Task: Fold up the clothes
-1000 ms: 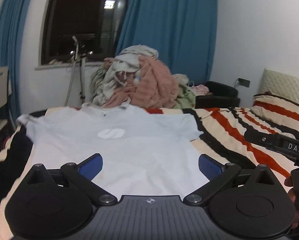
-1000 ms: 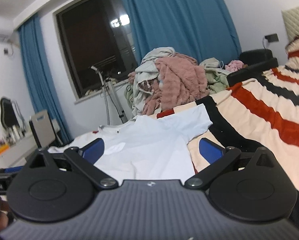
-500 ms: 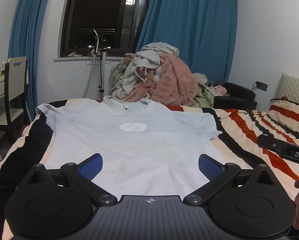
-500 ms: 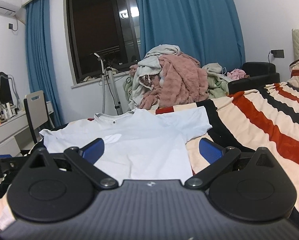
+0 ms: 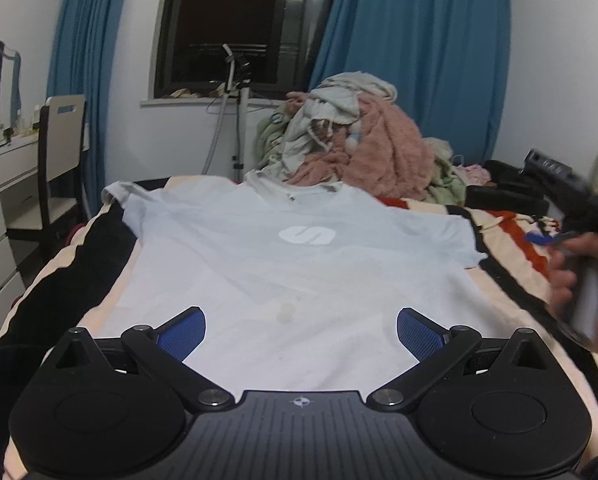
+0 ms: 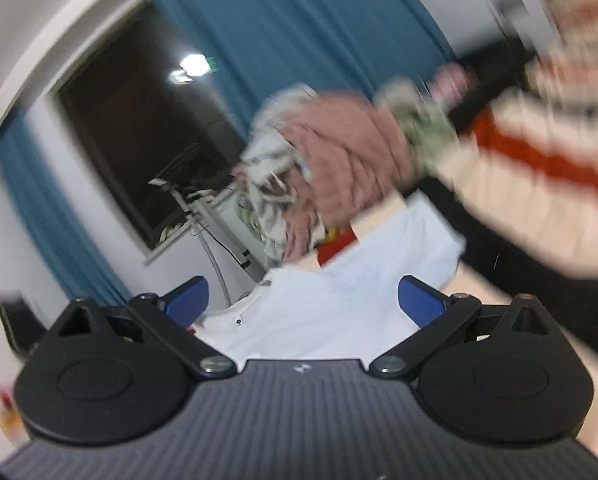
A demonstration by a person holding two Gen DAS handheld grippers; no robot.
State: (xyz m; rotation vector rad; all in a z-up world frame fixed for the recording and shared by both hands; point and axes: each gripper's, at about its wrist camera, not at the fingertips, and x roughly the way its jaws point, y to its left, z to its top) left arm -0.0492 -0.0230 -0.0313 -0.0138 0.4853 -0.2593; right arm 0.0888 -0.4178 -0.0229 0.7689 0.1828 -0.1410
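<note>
A pale blue T-shirt [image 5: 295, 264] lies spread flat, front up, on a bed covered by a striped blanket [image 5: 511, 268] in cream, black and red. Its collar points to the far end of the bed, both short sleeves are laid out to left and right, and a white logo [image 5: 307, 236] sits on the chest. A faint stain shows on the near part of the fabric.

The left gripper [image 5: 301, 330] hangs over the near hem of the shirt with its blue-padded fingers [image 5: 183, 332] spread wide apart — nothing is between them, and they do not touch the cloth.

The right gripper [image 6: 303, 304] is tilted hard to one side and its view is smeared with motion blur. Its blue fingers are likewise spread wide and empty, aimed toward the shirt's collar and right sleeve. In the left wrist view this gripper appears at the right edge as a dark blurred shape, gripped by a hand [image 5: 579, 276] above the blanket, just beyond the shirt's right sleeve.

At the far end of the bed sits a heap of unfolded clothes [image 5: 351, 144] — pink fleece, off-white and green pieces. Behind it are a dark window [image 5: 239, 28] and blue curtains [image 5: 411, 52]. A chair [image 5: 59, 152] and a white desk stand at far left.
</note>
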